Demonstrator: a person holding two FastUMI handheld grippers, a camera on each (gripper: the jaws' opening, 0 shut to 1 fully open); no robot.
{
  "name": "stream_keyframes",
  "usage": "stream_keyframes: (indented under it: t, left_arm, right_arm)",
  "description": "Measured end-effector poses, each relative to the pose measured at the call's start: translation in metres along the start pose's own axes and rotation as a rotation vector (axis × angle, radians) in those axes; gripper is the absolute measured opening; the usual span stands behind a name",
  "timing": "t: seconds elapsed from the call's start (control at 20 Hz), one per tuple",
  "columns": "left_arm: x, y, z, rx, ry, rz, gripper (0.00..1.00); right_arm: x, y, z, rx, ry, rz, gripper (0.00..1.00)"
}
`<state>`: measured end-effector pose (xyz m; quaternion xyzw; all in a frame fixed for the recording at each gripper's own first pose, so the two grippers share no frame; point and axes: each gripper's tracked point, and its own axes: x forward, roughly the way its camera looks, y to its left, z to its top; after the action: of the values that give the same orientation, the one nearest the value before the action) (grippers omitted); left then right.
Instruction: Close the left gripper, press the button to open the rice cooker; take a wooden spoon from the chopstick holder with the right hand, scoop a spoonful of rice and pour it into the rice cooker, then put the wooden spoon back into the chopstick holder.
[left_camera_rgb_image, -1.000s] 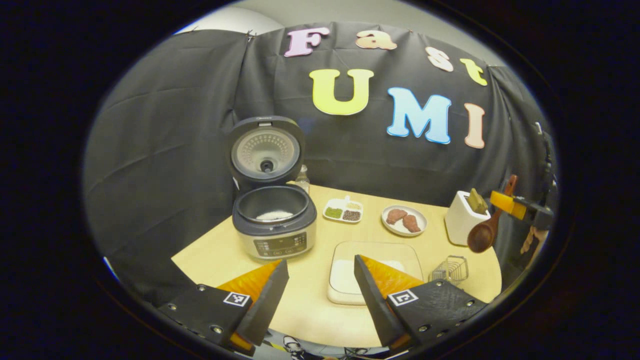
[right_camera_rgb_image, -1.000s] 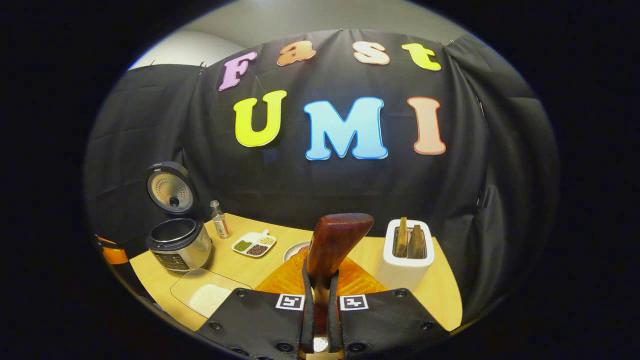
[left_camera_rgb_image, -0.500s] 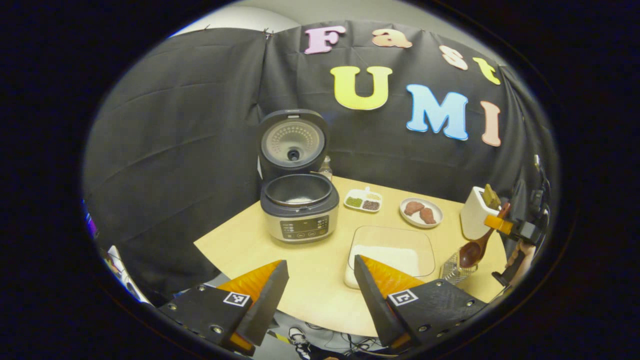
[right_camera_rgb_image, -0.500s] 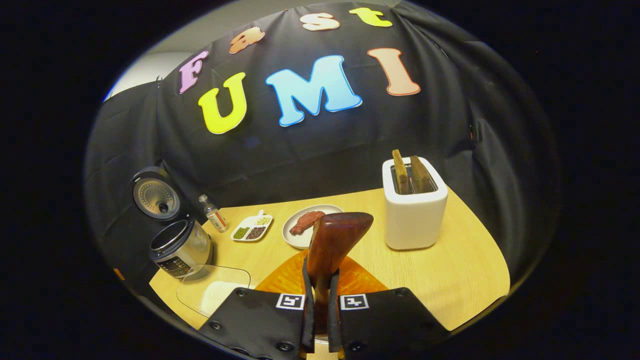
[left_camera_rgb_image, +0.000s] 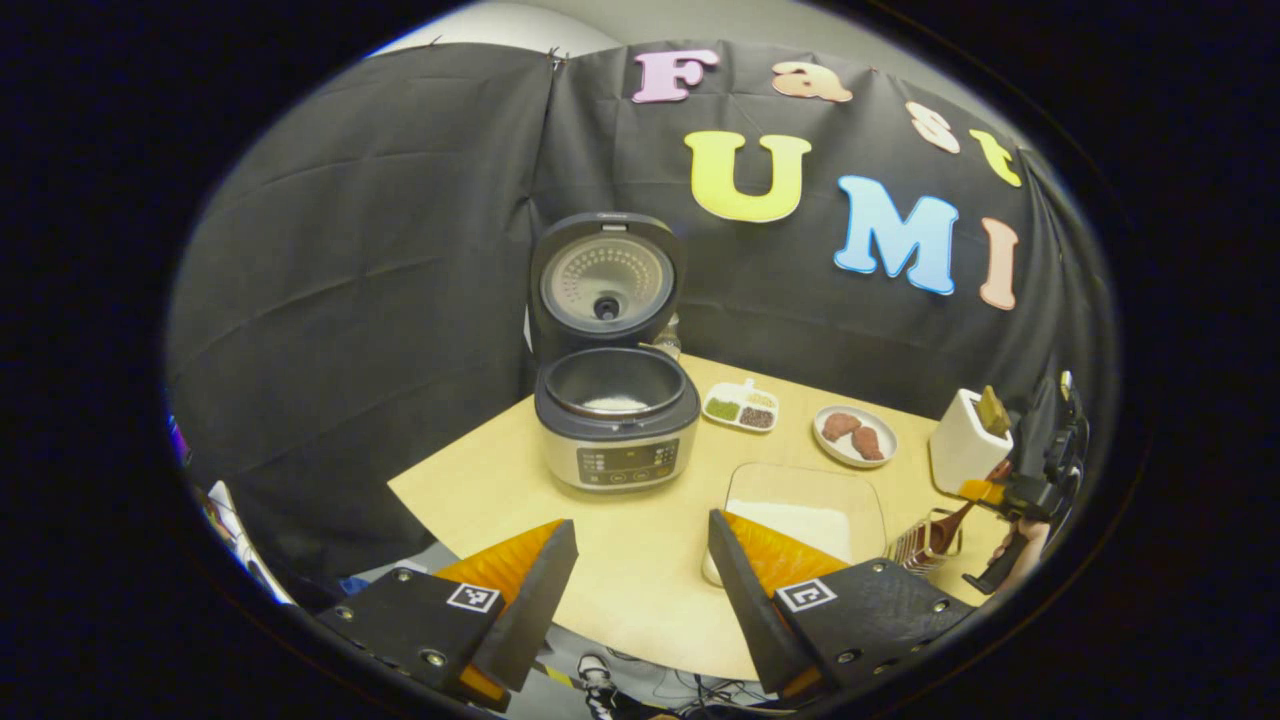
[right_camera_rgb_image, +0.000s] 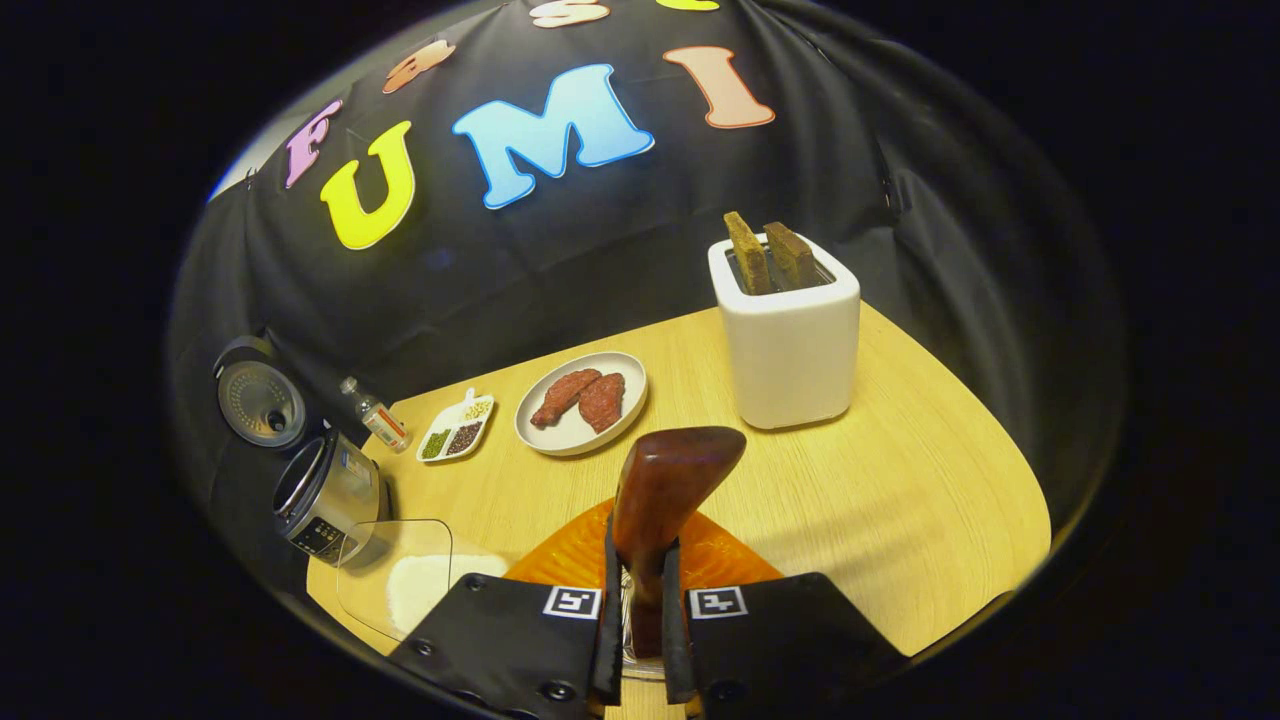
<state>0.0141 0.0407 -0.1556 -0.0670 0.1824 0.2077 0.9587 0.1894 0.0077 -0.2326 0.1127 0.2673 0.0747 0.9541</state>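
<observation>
Right gripper view has the right gripper (right_camera_rgb_image: 640, 625) tipped down toward the desk (right_camera_rgb_image: 900, 490), its two fingers clamped tight on the handle of the wooden spoon (right_camera_rgb_image: 665, 485), whose handle end sticks up toward the camera. Left gripper view catches that same gripper at the desk's right edge, a hand under it, with the spoon's bowl hanging down into the wire chopstick holder (left_camera_rgb_image: 925, 540) at the front right corner.

The left gripper (left_camera_rgb_image: 640, 580) hangs off the front edge of the desk, level and pointing at the back. Its fingers are spread wide with nothing between them.

One rice cooker (left_camera_rgb_image: 617, 420) sits toward the back left of the desk, lid standing straight up, a bit of white rice in the bottom of the pot. One clear shallow tray of rice (left_camera_rgb_image: 805, 505) lies near the front edge, to the right of the cooker and just beside the chopstick holder.

Other stuff, counted: one small divided dish (right_camera_rgb_image: 458, 428) with three sections of beans or grains, one round plate (right_camera_rgb_image: 582, 402) with two reddish pieces of meat, one white toaster (right_camera_rgb_image: 787, 330) near the back right corner with two brown slices poking out, and one small bottle (right_camera_rgb_image: 375, 415) next to the cooker at the back edge.
</observation>
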Motion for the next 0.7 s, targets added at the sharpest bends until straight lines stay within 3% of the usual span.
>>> stream_keyframes:
  t: [0.15,0.3,0.5,0.7]
  left_arm:
    - [0.019,0.014,0.031,0.023,-0.040,-0.027,0.84]
    - [0.042,0.032,0.073,0.045,-0.097,-0.055,0.84]
    - [0.074,0.053,0.144,0.039,-0.186,-0.121,0.84]
    - [0.108,0.077,0.222,0.014,-0.257,-0.176,0.84]
  right_arm:
    - [-0.011,-0.003,0.007,0.006,-0.026,-0.037,0.27]
    - [-0.031,-0.020,0.011,0.005,-0.050,-0.135,1.00]
    - [-0.072,-0.031,0.015,0.003,-0.098,-0.250,0.98]
    - [-0.122,-0.020,0.023,-0.089,-0.182,-0.355,0.98]
